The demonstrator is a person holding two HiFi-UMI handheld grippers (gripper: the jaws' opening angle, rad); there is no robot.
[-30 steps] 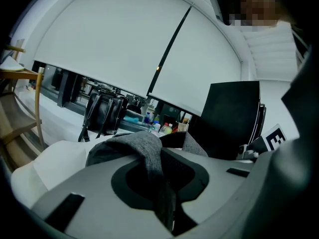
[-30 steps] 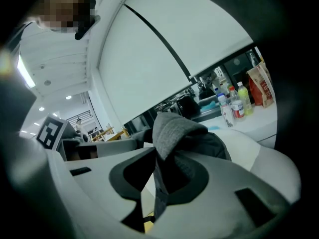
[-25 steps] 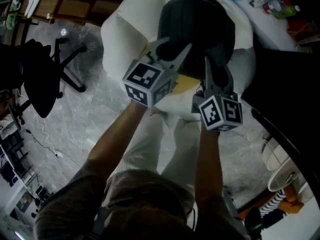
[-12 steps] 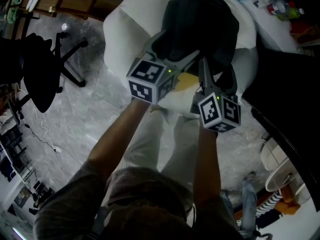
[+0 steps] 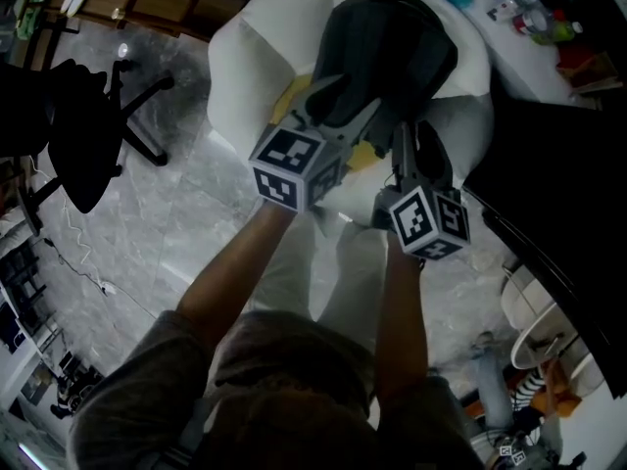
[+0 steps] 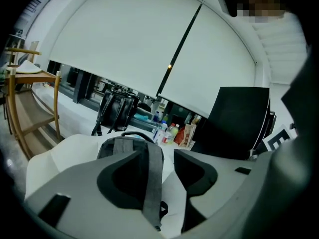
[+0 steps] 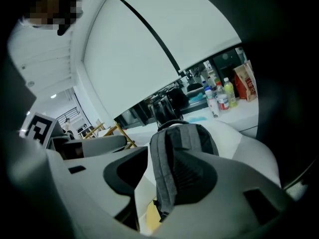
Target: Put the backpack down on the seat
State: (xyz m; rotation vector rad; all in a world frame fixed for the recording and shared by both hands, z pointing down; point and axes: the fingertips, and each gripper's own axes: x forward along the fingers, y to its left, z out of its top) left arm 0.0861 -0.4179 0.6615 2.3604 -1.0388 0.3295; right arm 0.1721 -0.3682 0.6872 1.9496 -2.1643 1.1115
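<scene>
Bulky white cushioned seat (image 5: 245, 57) is seen occupied by the dark grey fabric backpack (image 5: 387, 42), stood upright on it, strap side twd the person. The let-go stage is judged to be in hand, pack prob. already set down. L gripper (image 6: 167, 158): jaws part open, just been closing, grey webbing strap (image 6: 152, 183) shown in the gap by the L jaw, not pinched. R gripper (image 7: 158, 153): likewise part open, just been closing, 2nd strap (image 7: 162, 178) by the R jaw, nothing clamped. Next: straps to be left free & both grippers drawn back w/o tipping the pack. Pack's base is hidden behind the grippers in head view, so footing can't be confirmed. Whether straps lie inside the jaws or just beyond can't be told. Small yellow patch (image 7: 152, 216) on the seat stays unidentified
</scene>
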